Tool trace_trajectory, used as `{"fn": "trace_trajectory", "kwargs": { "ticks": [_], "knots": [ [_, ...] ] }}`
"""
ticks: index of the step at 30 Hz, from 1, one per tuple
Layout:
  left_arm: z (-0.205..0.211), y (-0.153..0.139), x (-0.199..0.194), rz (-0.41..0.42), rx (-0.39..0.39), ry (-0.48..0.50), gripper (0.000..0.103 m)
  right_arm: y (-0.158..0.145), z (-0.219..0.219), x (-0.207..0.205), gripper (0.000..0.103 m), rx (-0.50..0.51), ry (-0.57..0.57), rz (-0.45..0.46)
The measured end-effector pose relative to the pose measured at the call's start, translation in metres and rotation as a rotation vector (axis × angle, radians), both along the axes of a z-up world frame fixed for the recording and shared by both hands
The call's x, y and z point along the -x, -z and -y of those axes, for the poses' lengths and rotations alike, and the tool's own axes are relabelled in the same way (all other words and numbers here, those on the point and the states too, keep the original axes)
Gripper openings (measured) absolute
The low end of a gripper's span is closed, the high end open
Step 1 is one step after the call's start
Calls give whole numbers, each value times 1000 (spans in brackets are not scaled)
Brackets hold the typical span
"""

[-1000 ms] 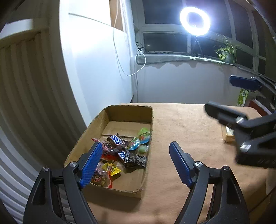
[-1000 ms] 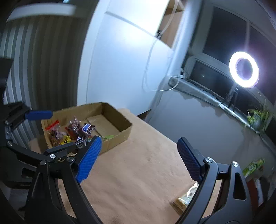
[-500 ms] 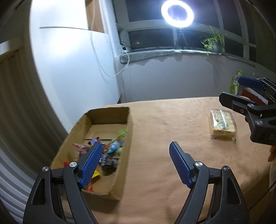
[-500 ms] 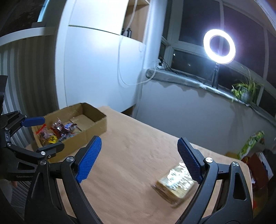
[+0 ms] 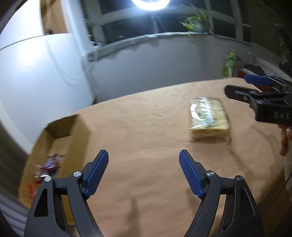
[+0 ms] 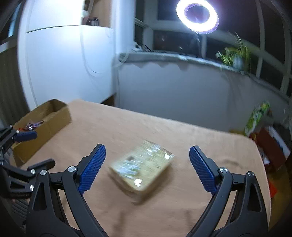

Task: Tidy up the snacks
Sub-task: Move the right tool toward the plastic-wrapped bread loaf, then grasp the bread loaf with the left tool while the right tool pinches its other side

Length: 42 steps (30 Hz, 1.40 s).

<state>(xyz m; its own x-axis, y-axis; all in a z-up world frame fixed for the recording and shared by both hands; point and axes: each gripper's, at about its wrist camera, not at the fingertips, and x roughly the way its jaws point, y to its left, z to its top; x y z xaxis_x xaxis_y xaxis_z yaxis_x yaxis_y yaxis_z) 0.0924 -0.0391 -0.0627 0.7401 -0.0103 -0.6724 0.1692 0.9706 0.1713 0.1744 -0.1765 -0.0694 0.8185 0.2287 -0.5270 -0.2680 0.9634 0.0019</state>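
Two views here, and they split the scene between them. The left wrist view has the left tool (image 5: 144, 175) low in frame, blue pads spread wide with nothing but tan bench (image 5: 146, 127) between them. At three o'clock in that view the right tool (image 5: 255, 87) pokes in from the edge, seen side-on, and just below it a sliver of a hand (image 5: 284, 140). That hand shows only here.

The right wrist view gives what the left cannot: the right tool (image 6: 147, 167) head-on, fingers spread wide, and the wrapped snack pack (image 6: 142, 169) lying flat on the bench (image 6: 182, 136) right between the two blue pads in frame, touching neither. The left tool (image 6: 27, 145) is at nine o'clock, only partly in view.

The pack is a blocky, pale yellow-tan brick in clear shiny wrap, with glare spots on top and print too blurred to read. In the left view the snack pack (image 5: 209, 118) is at two o'clock, well apart from the left tool, near the right tool.

The cardboard box (image 5: 60, 138) is at nine o'clock in the left view, with red and dark wrappers (image 5: 47, 167) smeared by blur in its near end. In the right view the box (image 6: 43, 124) is at ten o'clock, well apart from the pack. A ring light (image 6: 198, 15) glares at twelve o'clock and a potted plant (image 6: 235, 56) stands on the sill.
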Motion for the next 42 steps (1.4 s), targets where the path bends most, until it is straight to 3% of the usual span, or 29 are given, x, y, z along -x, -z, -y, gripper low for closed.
{"fn": "trace_trajectory", "kwargs": {
  "ticks": [4, 7, 11, 15, 19, 23, 29, 30, 31, 32, 35, 38, 39, 40, 42],
  "knots": [
    [31, 26, -20, -87, 110, 164, 80, 22, 33, -28, 96, -92, 8, -105],
    [53, 43, -34, -129, 144, 264, 80, 39, 50, -48, 96, -182, -14, -179],
    [69, 55, -56, -198, 164, 300, 80, 58, 51, -68, 96, -216, -45, -240],
    [70, 50, -71, -207, 215, 309, 79, 79, 46, -85, 95, -245, -94, -314],
    [68, 50, -77, -216, 253, 299, 70, 83, 49, -85, 79, -287, -126, -320],
    [67, 49, -73, -210, 252, 303, 66, 84, 50, -83, 70, -308, -147, -325],
    [69, 51, -67, -215, 237, 305, 65, 81, 53, -80, 70, -307, -147, -327],
    [67, 51, -64, -215, 232, 305, 65, 79, 54, -83, 73, -304, -144, -328],
    [67, 52, -64, -215, 226, 302, 65, 77, 57, -86, 86, -271, -138, -335],
    [68, 52, -64, -217, 220, 297, 65, 75, 57, -91, 91, -223, -130, -341],
    [73, 53, -67, -223, 220, 289, 70, 61, 60, -104, 93, -112, -120, -263],
    [73, 54, -68, -219, 232, 278, 73, 61, 61, -133, 93, -173, -223, -288],
    [73, 54, -69, -219, 236, 274, 73, 67, 57, -142, 89, -183, -275, -327],
    [71, 53, -71, -220, 248, 269, 73, 73, 53, -147, 75, -176, -303, -361],
    [68, 53, -73, -220, 271, 265, 72, 75, 55, -145, 60, -252, -346, -380]
  ]
}}
